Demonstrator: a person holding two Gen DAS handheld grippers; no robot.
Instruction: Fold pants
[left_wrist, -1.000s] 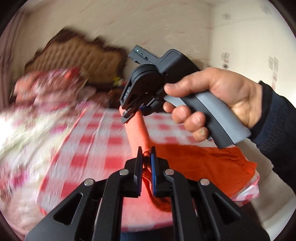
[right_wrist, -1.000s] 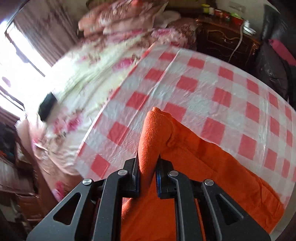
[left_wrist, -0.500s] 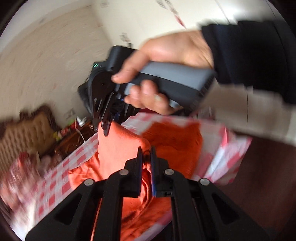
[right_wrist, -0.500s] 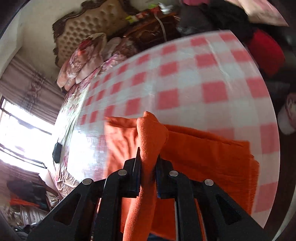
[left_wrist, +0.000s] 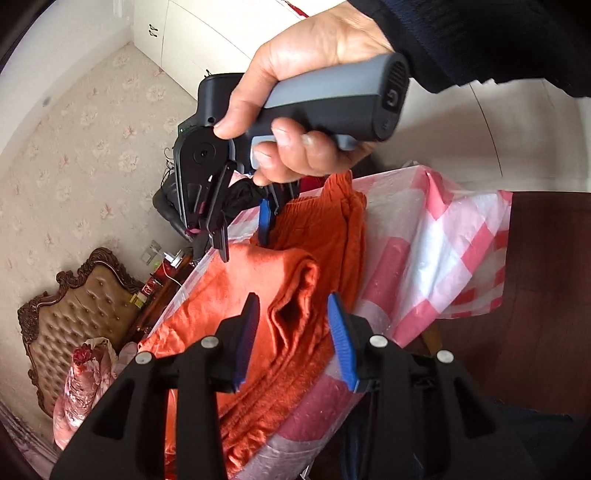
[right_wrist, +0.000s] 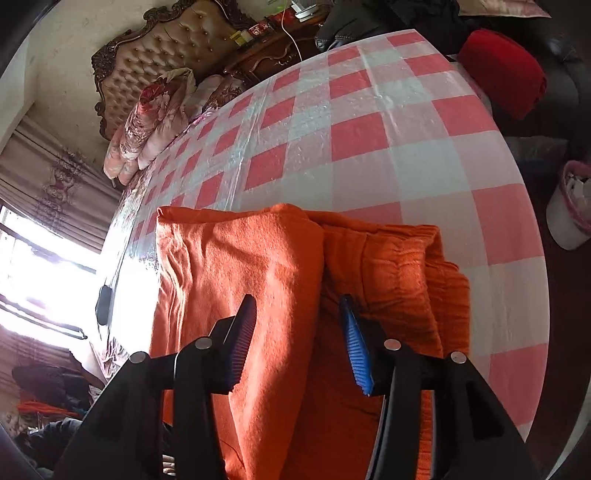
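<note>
While both grippers hang over the folded end, the orange pants (right_wrist: 258, 280) are lying on the counter (right_wrist: 406, 122), which has a red-and-white checkered plastic cover. Pants sit at the near edge of it, doubled over, with the top layer ending in a rounded fold and the ribbed waistband part (right_wrist: 402, 266) showing underneath to the right.

Left gripper (left_wrist: 293, 325) has its fingers (left_wrist: 341, 343) spread wide apart, nothing pinched, a bunched ridge of orange cloth right between them. Right gripper (right_wrist: 299, 336) is the same deal, fingers (right_wrist: 356, 347) wide apart, straddling the edge of the top layer without clamping it. From the left wrist view you can see the right gripper held in a bare hand (left_wrist: 306, 110) with a dark sleeve, its tips just above the fabric.

Background: a tufted brown headboard (right_wrist: 155, 48), floral bedding (right_wrist: 151, 122) piled by it, and a red cushion (right_wrist: 506, 70) past the far side of the counter.
</note>
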